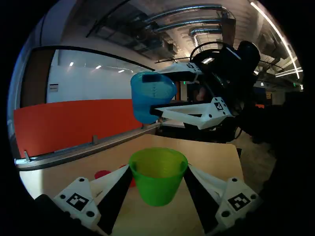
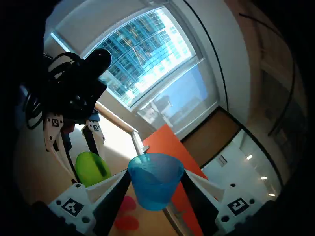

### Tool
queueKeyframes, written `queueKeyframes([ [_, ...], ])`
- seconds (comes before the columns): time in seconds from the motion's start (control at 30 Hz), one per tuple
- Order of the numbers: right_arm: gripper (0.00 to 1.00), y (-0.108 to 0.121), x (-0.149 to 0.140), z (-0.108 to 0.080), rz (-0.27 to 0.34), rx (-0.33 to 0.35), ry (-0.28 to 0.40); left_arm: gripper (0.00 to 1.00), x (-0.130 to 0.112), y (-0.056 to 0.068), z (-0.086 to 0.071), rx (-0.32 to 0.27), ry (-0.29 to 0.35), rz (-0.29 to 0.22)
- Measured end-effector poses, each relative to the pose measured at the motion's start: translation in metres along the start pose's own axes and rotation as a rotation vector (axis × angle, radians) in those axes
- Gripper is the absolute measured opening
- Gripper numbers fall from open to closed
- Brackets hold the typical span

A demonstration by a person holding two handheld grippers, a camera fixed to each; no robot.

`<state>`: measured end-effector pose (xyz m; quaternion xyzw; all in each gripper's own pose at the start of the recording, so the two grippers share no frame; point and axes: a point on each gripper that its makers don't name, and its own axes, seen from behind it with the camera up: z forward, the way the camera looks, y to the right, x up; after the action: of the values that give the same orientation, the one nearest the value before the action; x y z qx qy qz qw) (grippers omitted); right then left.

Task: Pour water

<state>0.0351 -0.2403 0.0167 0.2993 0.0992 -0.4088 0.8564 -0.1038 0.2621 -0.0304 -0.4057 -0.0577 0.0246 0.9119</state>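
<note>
In the left gripper view my left gripper (image 1: 157, 179) is shut on a green cup (image 1: 158, 179), held upright above the wooden table (image 1: 208, 155). Farther off and higher, the right gripper (image 1: 157, 108) holds a blue translucent cup (image 1: 149, 96), tilted toward the green one. In the right gripper view my right gripper (image 2: 155, 183) is shut on that blue cup (image 2: 155, 181), and the view is rolled sideways. The left gripper (image 2: 84, 157) shows beyond it on the left, with the green cup (image 2: 91, 168) between its fingers. No water is visible.
Red round objects (image 1: 103, 174) lie on the table behind the green cup, also seen as red and pink spots (image 2: 126, 214) below the blue cup. An orange wall panel (image 1: 75, 122) and a metal rail (image 1: 82, 147) run along the table's far side. Large windows (image 2: 145, 59) stand beyond.
</note>
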Motion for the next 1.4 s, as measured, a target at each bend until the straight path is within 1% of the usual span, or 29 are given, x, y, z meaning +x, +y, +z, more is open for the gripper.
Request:
queueKeyframes([
  [0.4, 0.91, 0.007, 0.005, 0.003, -0.123, -0.012, -0.001, 0.86, 0.004, 0.001, 0.001, -0.003, 0.005, 0.001],
  [0.8, 0.9, 0.012, 0.003, 0.009, -0.226, -0.011, -0.009, 0.86, 0.007, -0.003, 0.003, 0.0, 0.014, -0.012],
  [1.17, 0.9, 0.015, 0.004, 0.014, -0.304, -0.02, -0.021, 0.86, 0.008, -0.004, 0.004, -0.002, 0.014, -0.02],
  [1.4, 0.9, 0.018, 0.004, 0.013, -0.324, -0.026, -0.024, 0.86, 0.008, -0.002, 0.004, -0.005, 0.014, -0.017],
])
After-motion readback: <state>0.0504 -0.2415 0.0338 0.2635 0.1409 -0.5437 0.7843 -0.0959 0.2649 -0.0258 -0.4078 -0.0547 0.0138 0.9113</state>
